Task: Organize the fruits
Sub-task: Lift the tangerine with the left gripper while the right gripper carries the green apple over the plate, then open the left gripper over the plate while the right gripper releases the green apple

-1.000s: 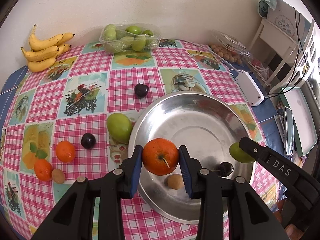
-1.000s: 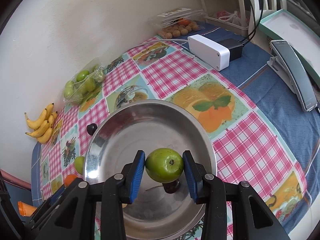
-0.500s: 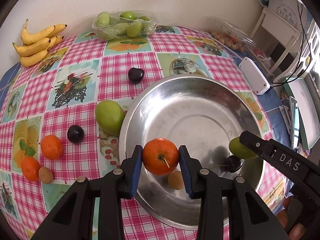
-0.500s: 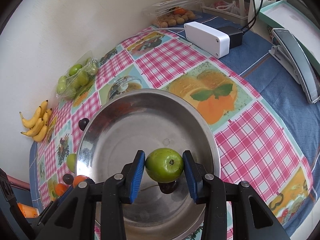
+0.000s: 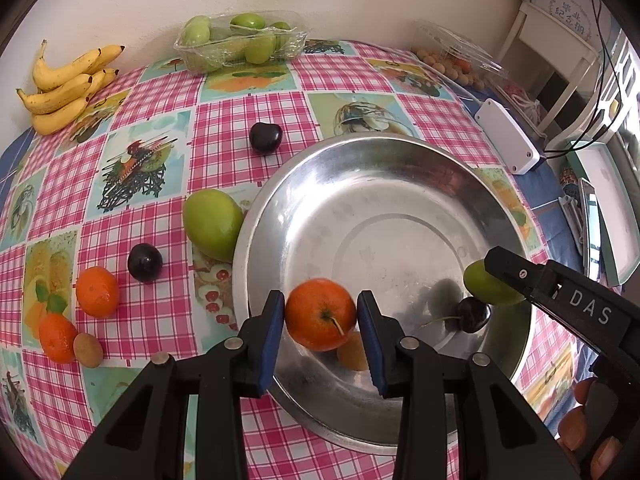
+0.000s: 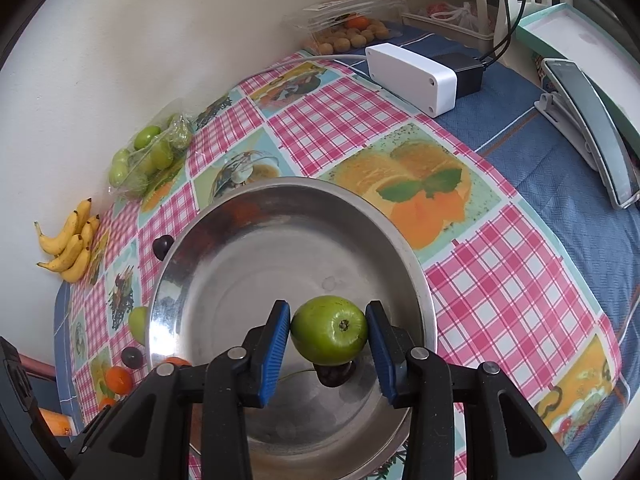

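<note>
Left tongs (image 5: 321, 316) are clamped on an orange (image 5: 320, 314), blue pads pressed to either side, its stem end turned toward the camera with the thin stalk slanting down to the right. It hangs over the near rim of the steel bowl (image 5: 360, 168), just inside the edge. Right tongs (image 6: 328, 330) are clamped on a green fruit (image 6: 329, 330), calyx dimple facing the camera, its longer axis running pad to pad. That one sits over the bowl's near part, right above a dark cherry (image 6: 335, 375) on the bowl floor.

In the left view the cherry's stalk trails leftward across the metal, and a small tan fruit (image 5: 351, 354) lies on the bowl floor just behind the orange. The middle and far side of the bowl are bare metal, plenty of room there.

Out on the counter (image 5: 248, 120), a large green fruit (image 5: 212, 224) touches the bowl's left rim. A dark plum (image 5: 265, 138) sits beyond it toward the far edge, another plum (image 5: 145, 262) to the left, then two tangerines (image 5: 97, 291) and a brown fruit (image 5: 88, 350) near the left edge. Bananas (image 5: 64, 84) lie at the far left corner, a clear pack of green fruit (image 5: 240, 42) along the far edge against the wall. A white box (image 6: 412, 78) rests past the bowl toward the right edge, well apart from it.
</note>
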